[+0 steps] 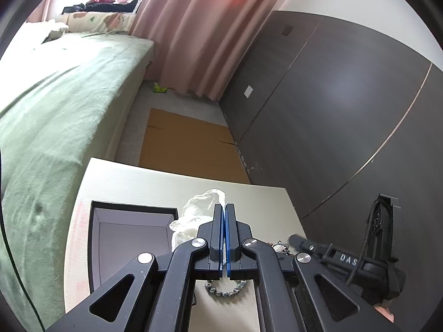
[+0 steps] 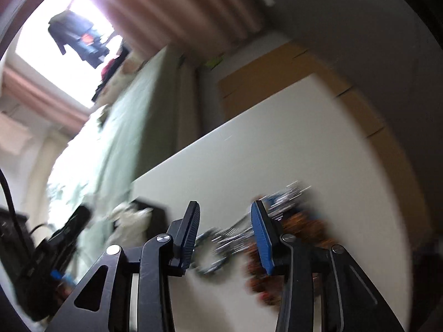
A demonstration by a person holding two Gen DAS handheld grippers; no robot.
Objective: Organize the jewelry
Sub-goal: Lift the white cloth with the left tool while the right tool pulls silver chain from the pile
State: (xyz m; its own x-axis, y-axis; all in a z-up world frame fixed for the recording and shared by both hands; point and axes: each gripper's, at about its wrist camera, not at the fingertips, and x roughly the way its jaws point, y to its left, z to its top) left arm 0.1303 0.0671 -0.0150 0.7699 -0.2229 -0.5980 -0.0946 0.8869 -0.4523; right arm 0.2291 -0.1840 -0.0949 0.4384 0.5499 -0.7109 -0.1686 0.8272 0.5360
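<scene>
Left wrist view: left gripper (image 1: 224, 209) fingers pressed together, nothing between them, above white table (image 1: 138, 182). Open black box (image 1: 133, 232) at left, white cloth (image 1: 198, 213) beside it. Beaded bracelet (image 1: 225, 290) lies on table under gripper.

Right wrist view, blurred: right gripper (image 2: 225, 207) fingers wide apart, holding nothing. Jewelry pile (image 2: 279, 221) on table, between and behind fingers.

A bed with a green cover (image 1: 55, 105) runs along the left of the table (image 1: 133, 179). Beyond the table, flattened cardboard (image 1: 188, 144) lies on the floor, pink curtains (image 1: 199, 27) behind, dark wardrobe doors (image 1: 332, 96) right.
</scene>
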